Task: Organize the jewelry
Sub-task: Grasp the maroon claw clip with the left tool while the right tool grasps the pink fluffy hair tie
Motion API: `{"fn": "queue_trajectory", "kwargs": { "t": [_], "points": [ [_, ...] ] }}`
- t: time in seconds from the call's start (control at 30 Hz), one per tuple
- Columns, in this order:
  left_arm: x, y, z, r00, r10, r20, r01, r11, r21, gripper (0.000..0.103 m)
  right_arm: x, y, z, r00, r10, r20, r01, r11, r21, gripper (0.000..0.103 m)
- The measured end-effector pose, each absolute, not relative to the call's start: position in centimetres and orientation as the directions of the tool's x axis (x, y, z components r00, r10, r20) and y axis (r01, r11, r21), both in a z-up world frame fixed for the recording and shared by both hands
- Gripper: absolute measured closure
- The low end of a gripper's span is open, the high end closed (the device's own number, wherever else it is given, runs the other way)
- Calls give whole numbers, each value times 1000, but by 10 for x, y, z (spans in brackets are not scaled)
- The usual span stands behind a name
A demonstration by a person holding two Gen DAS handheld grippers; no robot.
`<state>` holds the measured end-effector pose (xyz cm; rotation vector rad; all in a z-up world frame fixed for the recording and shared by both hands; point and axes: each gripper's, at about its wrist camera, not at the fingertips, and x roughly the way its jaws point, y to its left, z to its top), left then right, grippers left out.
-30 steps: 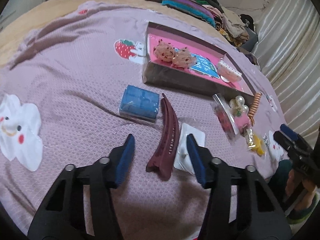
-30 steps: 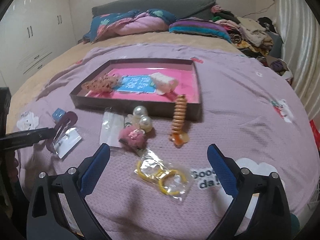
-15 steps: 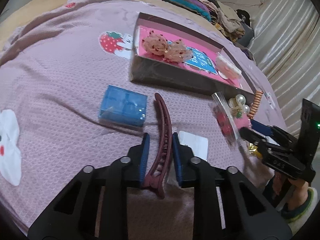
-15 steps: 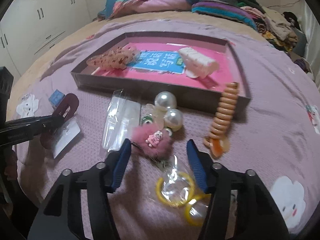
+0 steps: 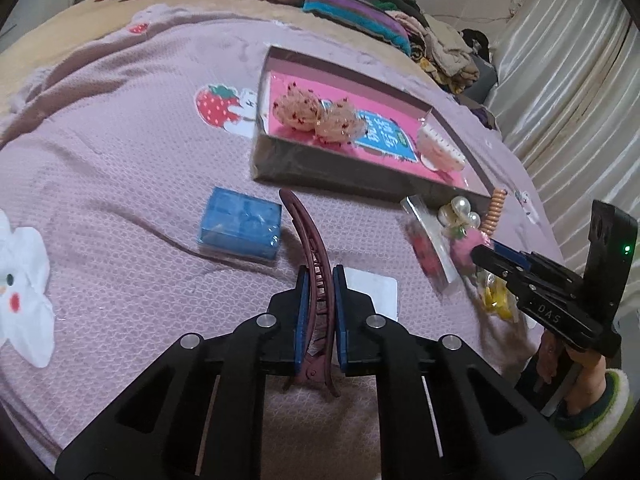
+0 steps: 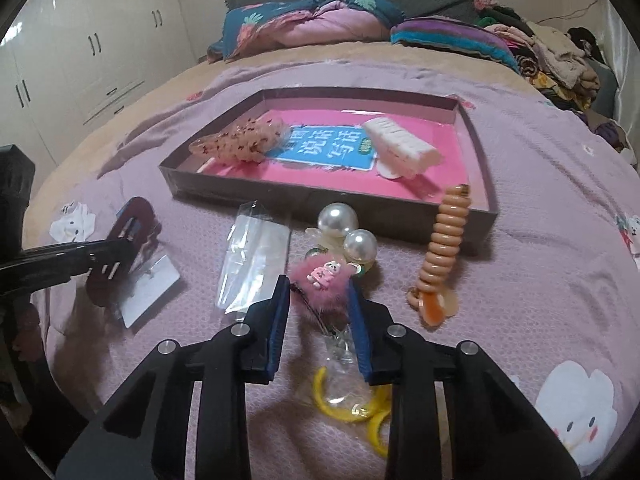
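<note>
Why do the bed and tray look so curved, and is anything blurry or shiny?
Both wrist views are fisheye, bending the tray and darkening corners. Left wrist view: yellow rings smear with blur. Right wrist view: glare on the clear packet and pearls.

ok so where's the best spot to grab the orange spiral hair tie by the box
Grip the orange spiral hair tie across its coiled middle, coming down from above with one finger on each long side. It lies flat on the blanket, leaning toward the tray, and its coils look soft enough to pinch.
</note>
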<state>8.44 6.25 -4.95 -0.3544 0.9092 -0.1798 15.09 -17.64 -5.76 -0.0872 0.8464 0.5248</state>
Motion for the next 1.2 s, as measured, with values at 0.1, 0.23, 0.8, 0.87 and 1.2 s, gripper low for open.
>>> {"fn": "queue_trajectory", "kwargs": {
  "t": [0.1, 0.23, 0.8, 0.87, 1.2],
  "points": [
    [81, 64, -41, 623, -292, -726, 3, 928, -371, 98, 147, -185, -53, 553, 424, -717, -469, 870, 153, 78],
    [78, 62, -31, 640, -283, -714, 8, 932, -362, 98, 139, -199, -43, 576, 445, -686, -468, 867, 171, 97],
    [91, 19, -9, 646, -304, -700, 88, 941, -327, 98, 154, -192, -63, 469, 457, -756, -480, 850, 217, 65],
    [95, 14, -8, 644, -310, -700, 97, 940, -327, 98, 159, -187, -67, 458, 457, -762, -478, 850, 222, 62],
    [110, 3, 0, 648, -325, -689, 127, 938, -323, 98, 151, -188, -50, 524, 466, -712, -484, 851, 201, 78]
  ]
}}
